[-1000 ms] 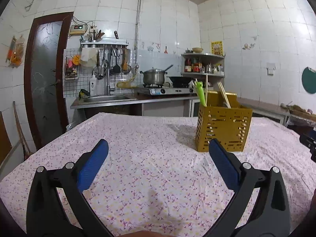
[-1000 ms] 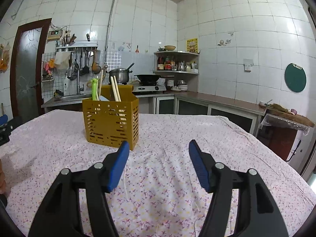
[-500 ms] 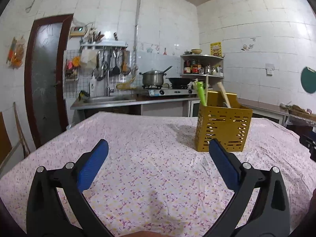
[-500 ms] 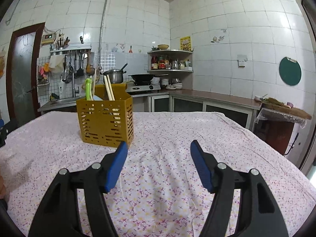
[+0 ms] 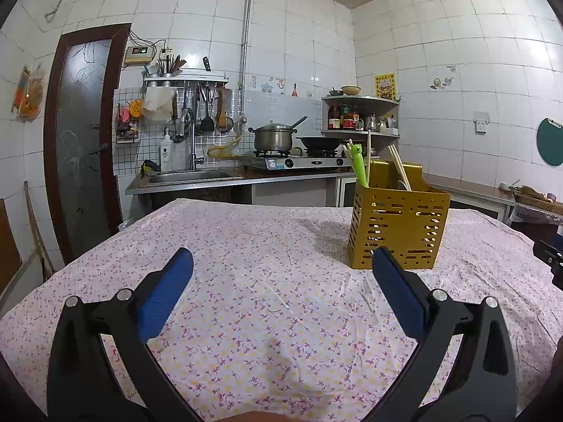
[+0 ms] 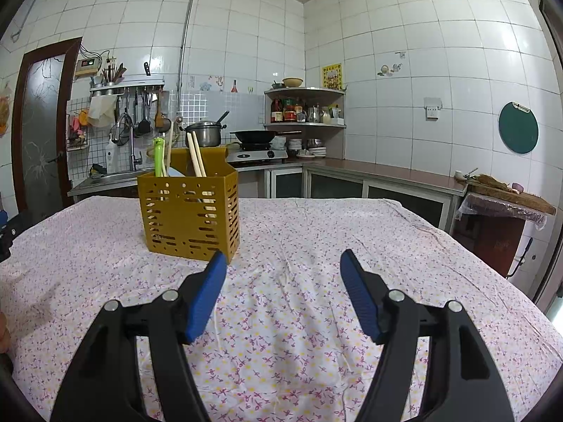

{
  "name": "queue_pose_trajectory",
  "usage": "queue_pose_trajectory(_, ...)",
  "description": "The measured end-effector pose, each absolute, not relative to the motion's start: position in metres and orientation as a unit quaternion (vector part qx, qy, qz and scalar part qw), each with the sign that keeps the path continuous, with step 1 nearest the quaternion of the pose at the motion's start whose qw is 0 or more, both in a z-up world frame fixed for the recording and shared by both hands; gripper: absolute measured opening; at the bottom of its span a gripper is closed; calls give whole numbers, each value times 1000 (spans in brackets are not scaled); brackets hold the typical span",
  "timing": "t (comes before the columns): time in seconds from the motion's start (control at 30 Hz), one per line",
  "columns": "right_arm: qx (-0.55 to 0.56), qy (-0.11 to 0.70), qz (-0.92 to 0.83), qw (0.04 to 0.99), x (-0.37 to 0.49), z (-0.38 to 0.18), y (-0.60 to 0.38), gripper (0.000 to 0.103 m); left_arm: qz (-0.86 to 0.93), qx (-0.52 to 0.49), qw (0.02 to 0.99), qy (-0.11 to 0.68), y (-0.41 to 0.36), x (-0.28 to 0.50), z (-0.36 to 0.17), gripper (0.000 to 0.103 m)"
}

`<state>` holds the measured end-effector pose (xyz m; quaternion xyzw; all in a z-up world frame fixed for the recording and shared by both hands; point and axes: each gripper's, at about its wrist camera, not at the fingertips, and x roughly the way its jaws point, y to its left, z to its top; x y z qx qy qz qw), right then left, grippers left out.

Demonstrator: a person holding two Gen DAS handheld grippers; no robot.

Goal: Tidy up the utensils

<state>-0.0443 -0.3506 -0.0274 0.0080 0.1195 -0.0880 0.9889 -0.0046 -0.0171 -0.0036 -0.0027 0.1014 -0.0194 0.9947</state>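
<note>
1. A table under a white cloth with small pink and yellow flowers fills the foreground of a white-tiled kitchen; behind its far edge run a counter with a sink, a gas stove carrying a pot, and a corner shelf of bottles.
2. The yellow slotted utensil holder stands upright on the cloth, towards the far edge; the cloth around it is bare out to the left, right and near edges.
3. Inside it, wooden chopsticks and a green utensil stand with their long axes nearly vertical, leaning slightly, tips up.
4. The left gripper hovers over the near part, its blue pads spread wide, gripping nothing.
5. The right gripper likewise gapes wide and empty, the holder ahead to its left.
</note>
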Motion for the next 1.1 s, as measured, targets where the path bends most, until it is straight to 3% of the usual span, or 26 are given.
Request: queue_pose_trajectory(1.1, 7, 123, -86, 989, -43, -27, -351, 67, -20, -3, 994, 106, -15, -3, -5, 98)
